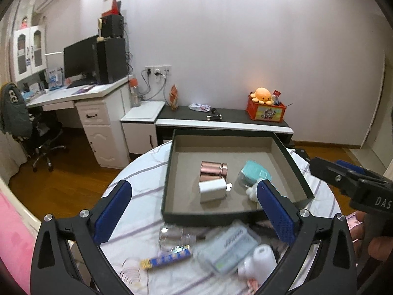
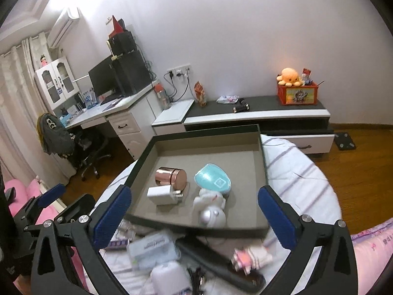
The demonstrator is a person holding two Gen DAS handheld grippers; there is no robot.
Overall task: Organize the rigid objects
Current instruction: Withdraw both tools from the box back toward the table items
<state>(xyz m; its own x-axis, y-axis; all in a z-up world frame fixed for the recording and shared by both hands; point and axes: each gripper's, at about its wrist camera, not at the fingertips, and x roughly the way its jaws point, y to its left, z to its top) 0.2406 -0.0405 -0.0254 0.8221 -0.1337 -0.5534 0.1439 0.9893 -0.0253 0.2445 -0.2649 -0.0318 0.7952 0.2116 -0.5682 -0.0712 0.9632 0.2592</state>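
Note:
A dark shallow box [image 1: 169,172] [image 2: 262,162] sits on the round table. In it lie a rose-gold tin [image 1: 213,170] [image 2: 172,175], a white charger [image 1: 211,191] [image 2: 160,194], a teal-lidded case [image 1: 255,174] [image 2: 213,179] and a small white figure [image 2: 210,209] [image 1: 251,192]. In front of the box lie a clear card case [image 1: 227,248] [image 2: 151,249], a blue-yellow tube [image 1: 167,259], a white bottle [image 1: 261,259] [image 2: 169,280], a clear cube [image 1: 172,236], a black bar [image 2: 221,263] and a pink packet [image 2: 250,258]. My left gripper [image 1: 194,211] is open above these. My right gripper [image 2: 194,216] is open at the box's near edge.
The table wears a white striped cloth [image 1: 142,179] [image 2: 294,172]. Behind it stand a low TV bench [image 1: 221,120] [image 2: 258,113], a white desk with a monitor [image 1: 81,59], and an office chair [image 1: 41,135]. Pink bedding [image 2: 373,245] lies at the right.

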